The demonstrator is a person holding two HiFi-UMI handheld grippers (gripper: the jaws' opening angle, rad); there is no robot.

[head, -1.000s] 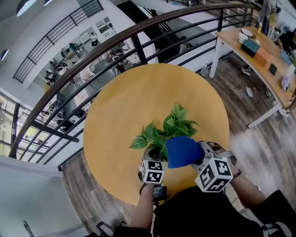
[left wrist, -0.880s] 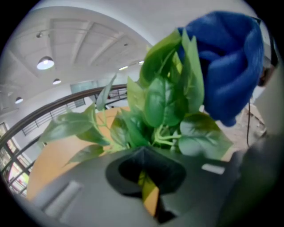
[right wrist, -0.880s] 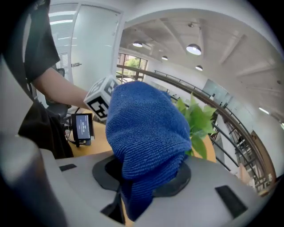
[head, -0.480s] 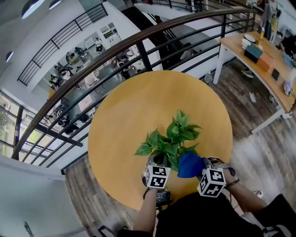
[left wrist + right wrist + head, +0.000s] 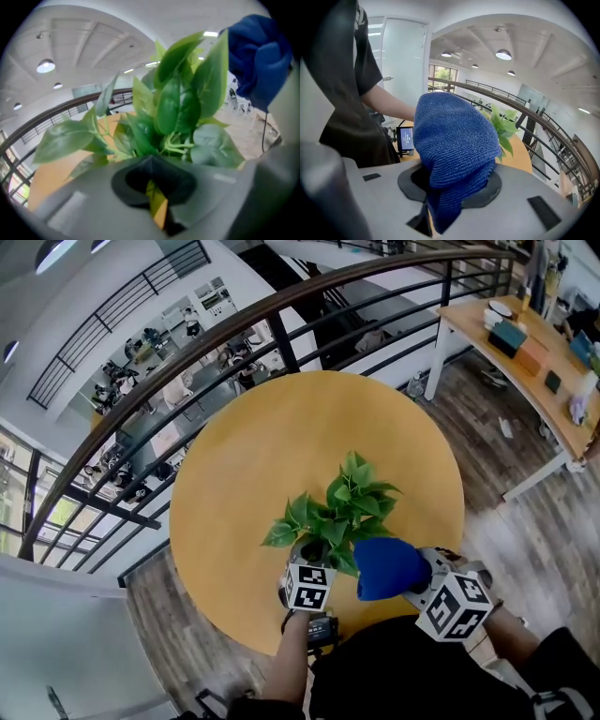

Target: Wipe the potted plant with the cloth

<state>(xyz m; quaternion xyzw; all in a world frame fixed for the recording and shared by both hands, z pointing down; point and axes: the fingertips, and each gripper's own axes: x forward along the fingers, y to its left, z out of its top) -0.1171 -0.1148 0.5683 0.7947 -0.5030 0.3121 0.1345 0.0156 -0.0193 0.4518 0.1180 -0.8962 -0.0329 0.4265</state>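
Head view: the potted plant [image 5: 339, 512] stands on the near part of the round yellow table [image 5: 281, 427], with both my tools at its near side. My right gripper [image 5: 422, 579] is clamped on the blue cloth [image 5: 387, 567], whose bunched top sits just beside the near-right leaves; I cannot tell whether it touches them. My left gripper [image 5: 307, 568] is at the pot's near-left, jaws drawn together with only a thin slit between, leaves rising just beyond
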